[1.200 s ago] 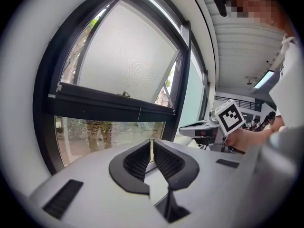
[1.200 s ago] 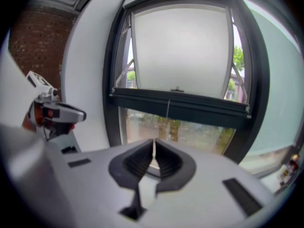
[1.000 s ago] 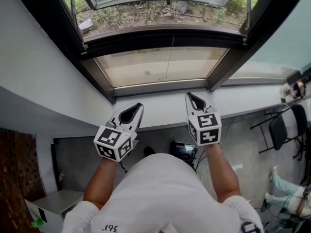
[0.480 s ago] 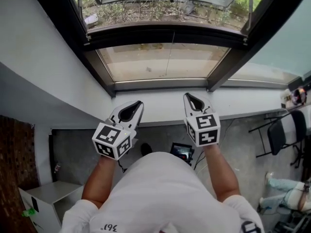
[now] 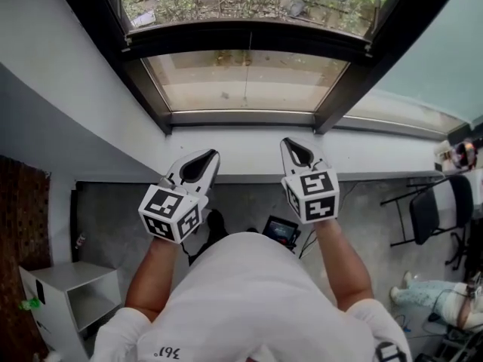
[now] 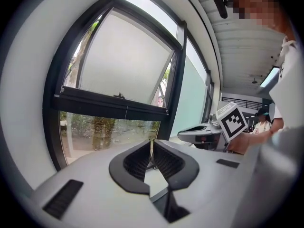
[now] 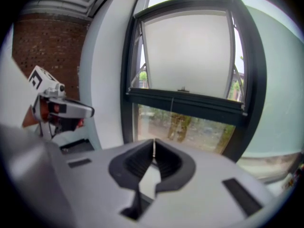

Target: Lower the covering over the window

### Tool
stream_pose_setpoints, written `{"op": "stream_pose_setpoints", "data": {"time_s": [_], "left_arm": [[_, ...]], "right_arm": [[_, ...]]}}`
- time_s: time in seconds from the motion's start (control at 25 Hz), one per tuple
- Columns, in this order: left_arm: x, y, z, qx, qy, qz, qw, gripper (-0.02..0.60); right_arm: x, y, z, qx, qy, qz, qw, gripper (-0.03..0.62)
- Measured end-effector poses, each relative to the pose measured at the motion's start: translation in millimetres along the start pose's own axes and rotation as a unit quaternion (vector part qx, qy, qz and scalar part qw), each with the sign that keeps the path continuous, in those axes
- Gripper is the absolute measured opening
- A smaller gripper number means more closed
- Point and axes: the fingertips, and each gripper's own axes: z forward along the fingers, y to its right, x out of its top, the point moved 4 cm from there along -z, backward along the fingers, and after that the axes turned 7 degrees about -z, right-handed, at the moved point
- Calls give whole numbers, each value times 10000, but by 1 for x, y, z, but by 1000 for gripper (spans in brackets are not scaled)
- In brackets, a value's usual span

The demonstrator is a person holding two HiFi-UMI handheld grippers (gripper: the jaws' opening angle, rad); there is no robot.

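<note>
We hold both grippers level with the white ledge [image 5: 241,155]. The left gripper [image 6: 151,144] has its ribbed black pads brought together with nothing between them, and the right gripper [image 7: 154,144] is likewise closed and empty. Each has a smooth grey moulded shell and a cube of black-and-white square markers [image 5: 170,213] behind the jaws. Straight ahead of both jaw tips is the window [image 5: 241,40]. It has a dark, matt frame, with a frosted upper sash [image 7: 190,51] tilted outward and a clear lower pane [image 5: 241,89] showing greenery. A thin cord [image 5: 246,74] hangs in front of that pane, but we cannot make out the covering itself. The print on our white shirt [image 5: 249,300] looks like 361. Below and behind the jaws is a rough grey floor [image 5: 113,210]. A brick wall [image 7: 52,37] and a white cabinet [image 5: 72,292] lie left of the left jaws, and a black folding chair [image 5: 430,210] lies right of the right jaws.
</note>
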Motion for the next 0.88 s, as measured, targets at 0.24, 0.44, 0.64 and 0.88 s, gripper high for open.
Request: {"op": "stream_pose_setpoints", "data": {"time_s": [0.24, 0.44, 0.64, 0.88], "left_arm": [[-14, 31, -6, 181, 46, 5, 9998, 37], [-19, 40, -9, 183, 72, 18, 9998, 37], [-21, 38, -14, 107, -6, 11, 9999, 37], [-17, 27, -28, -12, -130, 84, 9999, 37]], "right_arm": [[-17, 2, -20, 227, 55, -112, 9997, 25], [-24, 1, -28, 243, 68, -129, 9996, 25], [-25, 0, -34, 113, 48, -51, 9999, 25], [-22, -16, -35, -18, 7, 152, 9999, 23]]}}
